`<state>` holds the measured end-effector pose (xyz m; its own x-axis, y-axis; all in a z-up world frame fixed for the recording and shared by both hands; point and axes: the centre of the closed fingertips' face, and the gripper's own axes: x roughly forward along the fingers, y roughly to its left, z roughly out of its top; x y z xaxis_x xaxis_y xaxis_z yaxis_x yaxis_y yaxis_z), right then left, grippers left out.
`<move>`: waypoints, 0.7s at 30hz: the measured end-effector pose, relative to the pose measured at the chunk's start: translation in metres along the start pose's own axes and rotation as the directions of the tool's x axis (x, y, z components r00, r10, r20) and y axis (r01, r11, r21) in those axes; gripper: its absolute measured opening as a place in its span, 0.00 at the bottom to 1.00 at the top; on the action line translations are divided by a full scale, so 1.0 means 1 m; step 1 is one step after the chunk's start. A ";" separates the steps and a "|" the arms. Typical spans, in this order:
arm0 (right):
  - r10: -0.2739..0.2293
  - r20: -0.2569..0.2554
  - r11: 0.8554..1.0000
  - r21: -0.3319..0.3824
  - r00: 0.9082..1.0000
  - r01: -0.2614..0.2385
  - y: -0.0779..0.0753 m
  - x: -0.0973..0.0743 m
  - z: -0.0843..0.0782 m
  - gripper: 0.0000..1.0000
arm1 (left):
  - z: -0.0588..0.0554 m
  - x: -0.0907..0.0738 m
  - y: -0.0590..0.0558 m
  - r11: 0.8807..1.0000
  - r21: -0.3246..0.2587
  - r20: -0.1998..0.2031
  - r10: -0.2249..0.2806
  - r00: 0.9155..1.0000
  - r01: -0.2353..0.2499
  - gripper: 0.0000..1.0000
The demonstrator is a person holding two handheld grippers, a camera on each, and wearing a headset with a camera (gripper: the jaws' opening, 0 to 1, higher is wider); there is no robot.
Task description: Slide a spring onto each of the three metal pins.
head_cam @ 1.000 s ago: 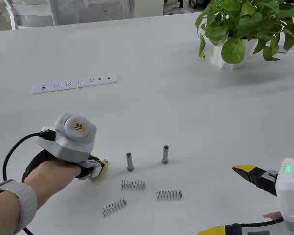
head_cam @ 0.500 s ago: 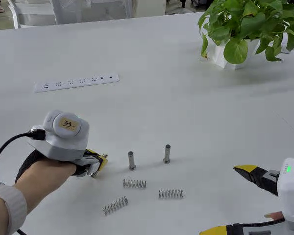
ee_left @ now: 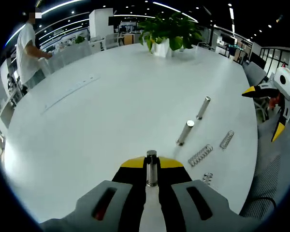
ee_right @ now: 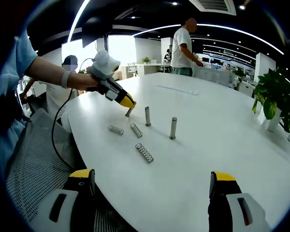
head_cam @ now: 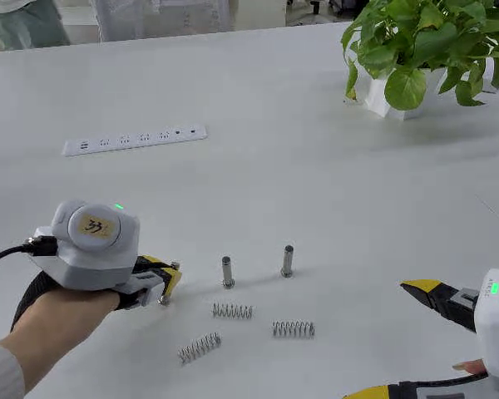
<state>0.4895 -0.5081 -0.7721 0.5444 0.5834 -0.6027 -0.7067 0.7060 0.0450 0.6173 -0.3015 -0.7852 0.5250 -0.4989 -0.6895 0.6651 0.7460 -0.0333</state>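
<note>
Springs [head_cam: 232,311] three; pins [head_cam: 228,272] two upright, one in hand-held gripper [head_cam: 165,280]

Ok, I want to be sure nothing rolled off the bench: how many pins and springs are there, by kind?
Metal pins: 3 (two standing, third pin in the left tongs)
Springs: 3, lying loose
Total: 6

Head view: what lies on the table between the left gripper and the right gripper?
Two upright pins and three loose springs stand and lie there, seen in the head view and the right gripper view.
</note>
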 end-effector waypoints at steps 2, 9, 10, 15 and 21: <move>0.001 -0.004 1.000 -0.001 1.000 -0.001 0.000 0.000 -0.001 0.99 | 0.000 -0.001 0.001 1.000 -0.001 0.007 0.000 1.000 0.000 0.04; 0.002 -0.007 1.000 -0.003 1.000 -0.002 0.001 0.000 -0.001 0.99 | 0.001 -0.003 0.004 1.000 -0.008 0.016 0.003 1.000 -0.003 0.04; 0.002 -0.008 1.000 -0.004 1.000 -0.002 0.001 0.001 -0.001 0.99 | 0.001 -0.003 0.004 1.000 -0.007 0.015 0.004 1.000 -0.004 0.04; 0.002 -0.008 1.000 -0.007 1.000 -0.002 0.001 0.000 -0.001 0.98 | 0.000 -0.004 0.004 1.000 0.003 0.014 0.006 1.000 -0.006 0.04; 0.002 -0.009 1.000 -0.011 1.000 -0.002 0.001 0.000 -0.001 0.98 | -0.003 -0.008 0.006 1.000 0.002 0.021 0.013 1.000 -0.013 0.04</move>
<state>0.4887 -0.5078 -0.7726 0.5391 0.5811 -0.6097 -0.7127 0.7005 0.0374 0.6154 -0.2915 -0.7815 0.5450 -0.4982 -0.6744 0.6593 0.7516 -0.0224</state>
